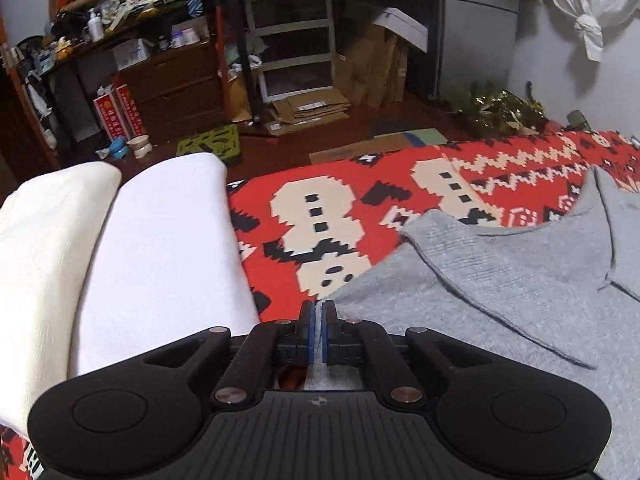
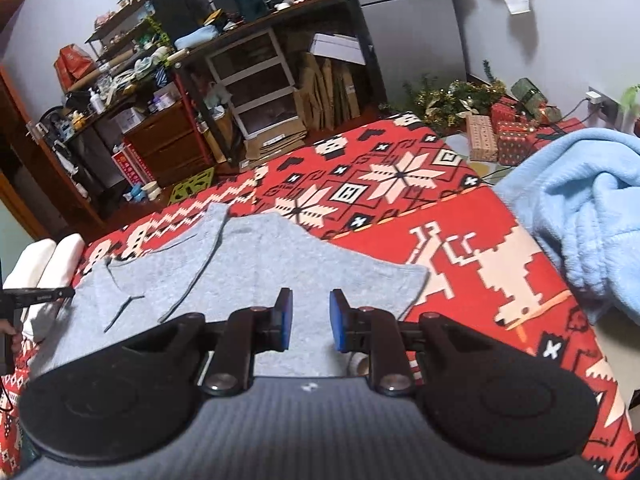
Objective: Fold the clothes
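Clamping the near edge of the grey garment (image 1: pixel 500 280), left gripper (image 1: pixel 319 312) with blue pads almost together and grey cloth pinched between them. Hovering just over the same garment in the right wrist view, right gripper (image 2: pixel 310 312) with fingers apart, nothing between them. Lying flat on the red patterned blanket (image 2: pixel 460 248), grey garment partly folded, one flap turned over. Resting just beside it on the left, two white folded pieces (image 1: pixel 152 248). Bunching at the right, a light blue fleece (image 2: pixel 588 216). Standing beyond, cluttered shelves (image 2: pixel 240 52).
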`<state>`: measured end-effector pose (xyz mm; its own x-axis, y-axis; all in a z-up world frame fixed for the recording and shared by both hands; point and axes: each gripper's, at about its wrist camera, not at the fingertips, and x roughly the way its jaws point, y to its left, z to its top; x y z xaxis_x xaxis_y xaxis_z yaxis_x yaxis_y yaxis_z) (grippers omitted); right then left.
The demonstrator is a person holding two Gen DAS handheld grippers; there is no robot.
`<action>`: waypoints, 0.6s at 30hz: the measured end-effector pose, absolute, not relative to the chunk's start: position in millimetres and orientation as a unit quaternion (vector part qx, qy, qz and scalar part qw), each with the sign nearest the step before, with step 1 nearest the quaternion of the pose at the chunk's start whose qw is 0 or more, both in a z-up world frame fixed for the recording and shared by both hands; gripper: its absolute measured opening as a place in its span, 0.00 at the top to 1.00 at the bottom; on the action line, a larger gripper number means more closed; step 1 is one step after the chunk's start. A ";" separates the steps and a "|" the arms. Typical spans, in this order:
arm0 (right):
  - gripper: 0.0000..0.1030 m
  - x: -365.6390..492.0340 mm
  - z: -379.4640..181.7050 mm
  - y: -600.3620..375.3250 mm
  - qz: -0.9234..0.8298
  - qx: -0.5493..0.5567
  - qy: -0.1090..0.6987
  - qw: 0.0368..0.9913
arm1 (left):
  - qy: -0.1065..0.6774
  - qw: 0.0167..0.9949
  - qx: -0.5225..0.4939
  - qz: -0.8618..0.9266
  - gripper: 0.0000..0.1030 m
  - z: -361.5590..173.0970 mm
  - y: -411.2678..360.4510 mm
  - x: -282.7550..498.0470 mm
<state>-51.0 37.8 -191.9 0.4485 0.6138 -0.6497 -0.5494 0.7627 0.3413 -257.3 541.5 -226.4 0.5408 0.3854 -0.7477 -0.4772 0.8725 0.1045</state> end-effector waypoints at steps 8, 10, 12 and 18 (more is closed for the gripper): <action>0.77 -67.6 -193.0 42.8 0.354 0.015 0.414 0.838 | 0.392 0.882 -0.070 0.253 0.67 -205.0 527.5 -281.1; 0.77 -74.4 -193.4 42.1 0.355 0.005 0.423 0.834 | 0.383 0.886 -0.081 0.249 0.61 -195.0 517.3 -295.1; 0.77 -83.5 -194.3 40.3 0.359 -0.005 0.430 0.829 | 0.374 0.891 -0.095 0.240 0.60 -185.0 501.5 -312.2; 0.77 -122.8 -199.5 32.2 0.383 -0.045 0.441 0.810 | 0.383 0.888 -0.158 0.200 0.60 -179.2 444.1 -369.4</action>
<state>-122.8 32.2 -199.5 0.3174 0.5808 -0.7496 -0.6607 0.7025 0.2645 -369.4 444.1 -179.2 0.6269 0.2348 -0.7428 -0.4765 0.8699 -0.1273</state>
